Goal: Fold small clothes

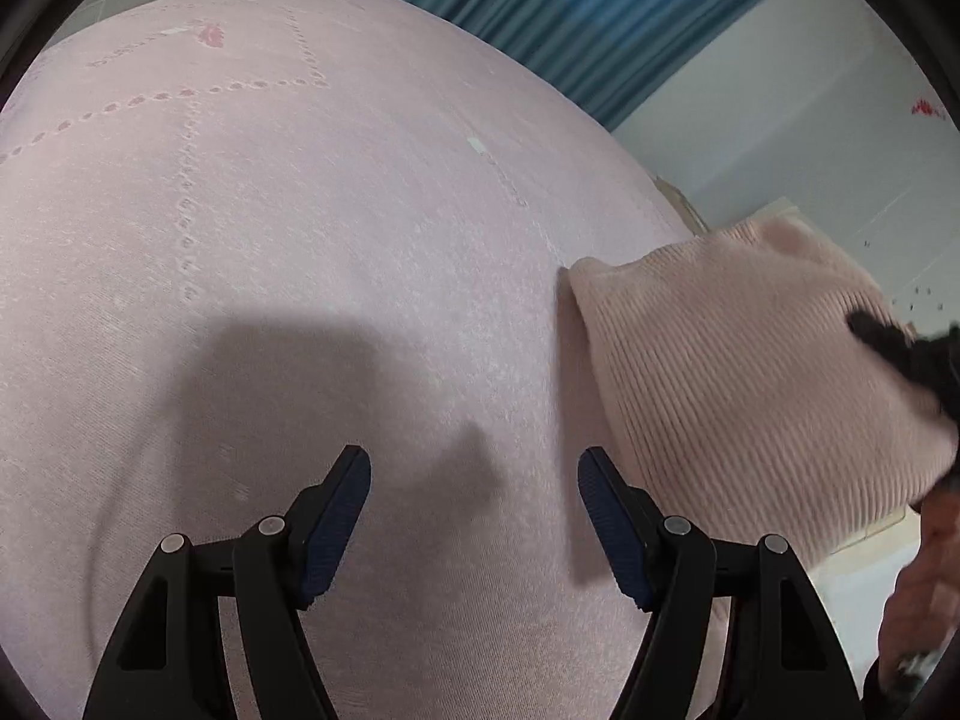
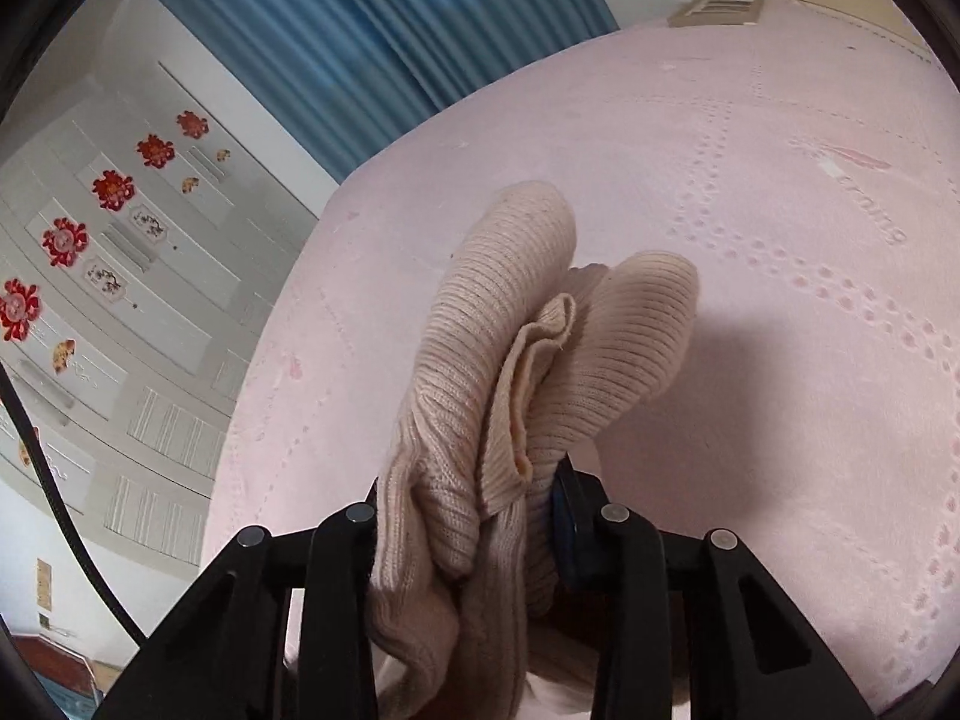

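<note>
A small beige ribbed knit garment (image 2: 510, 372) is bunched between the fingers of my right gripper (image 2: 468, 498), which is shut on it and holds it above the pink bedspread (image 2: 750, 300). The same garment (image 1: 738, 360) shows in the left wrist view, hanging in the air at the right over the bedspread (image 1: 300, 240). My left gripper (image 1: 474, 480) stands open low over the bedspread with nothing between its fingers, just left of the hanging garment. A hand (image 1: 924, 594) shows at the right edge.
The bedspread has dotted embroidered lines and a small label (image 1: 477, 145). A blue curtain (image 2: 372, 24) hangs behind the bed. A white wardrobe with red flower decorations (image 2: 108, 192) stands to the left in the right wrist view. A black cable (image 2: 54, 480) runs past it.
</note>
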A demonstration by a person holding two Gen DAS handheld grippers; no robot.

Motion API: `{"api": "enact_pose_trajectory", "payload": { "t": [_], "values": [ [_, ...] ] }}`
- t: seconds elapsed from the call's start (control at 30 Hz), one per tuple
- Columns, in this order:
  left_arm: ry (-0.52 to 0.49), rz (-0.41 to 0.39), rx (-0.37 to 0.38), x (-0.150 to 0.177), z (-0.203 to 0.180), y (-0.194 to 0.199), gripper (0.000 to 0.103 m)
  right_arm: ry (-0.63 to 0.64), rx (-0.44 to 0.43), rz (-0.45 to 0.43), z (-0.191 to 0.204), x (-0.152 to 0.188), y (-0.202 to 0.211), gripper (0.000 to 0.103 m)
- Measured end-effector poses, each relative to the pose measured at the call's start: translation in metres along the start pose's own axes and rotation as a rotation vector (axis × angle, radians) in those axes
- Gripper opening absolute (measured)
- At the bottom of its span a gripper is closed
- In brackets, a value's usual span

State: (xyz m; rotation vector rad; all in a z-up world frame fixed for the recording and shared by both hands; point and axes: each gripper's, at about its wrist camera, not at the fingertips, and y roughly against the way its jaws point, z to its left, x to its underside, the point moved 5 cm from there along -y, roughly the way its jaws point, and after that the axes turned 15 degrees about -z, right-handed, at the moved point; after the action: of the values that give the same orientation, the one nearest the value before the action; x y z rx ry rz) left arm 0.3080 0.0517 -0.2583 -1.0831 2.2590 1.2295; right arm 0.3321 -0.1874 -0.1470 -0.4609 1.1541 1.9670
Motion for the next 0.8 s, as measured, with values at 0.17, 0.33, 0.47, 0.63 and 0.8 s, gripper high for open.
{"api": "enact_pose_trajectory", "payload": {
  "t": [0.17, 0.33, 0.47, 0.63, 0.8],
  "values": [
    [0.065, -0.005, -0.007, -0.007, 0.019, 0.005, 0.070, 0.027, -0.109, -0.017, 0.032, -0.009, -0.020, 0.035],
    [0.125, 0.008, -0.008, -0.010, 0.035, 0.006, 0.070, -0.045, -0.078, 0.020, -0.022, 0.021, -0.059, 0.039],
    [0.114, 0.032, -0.016, -0.004, 0.029, -0.003, 0.070, -0.069, 0.115, 0.118, -0.101, 0.060, -0.085, 0.045],
    [0.004, 0.029, -0.050, 0.004, 0.005, -0.014, 0.070, -0.136, 0.004, 0.084, -0.134, 0.052, -0.050, 0.050],
    [-0.142, 0.029, -0.057, 0.016, -0.026, -0.019, 0.070, 0.030, -0.131, 0.025, -0.109, 0.050, -0.016, 0.050]
  ]
}}
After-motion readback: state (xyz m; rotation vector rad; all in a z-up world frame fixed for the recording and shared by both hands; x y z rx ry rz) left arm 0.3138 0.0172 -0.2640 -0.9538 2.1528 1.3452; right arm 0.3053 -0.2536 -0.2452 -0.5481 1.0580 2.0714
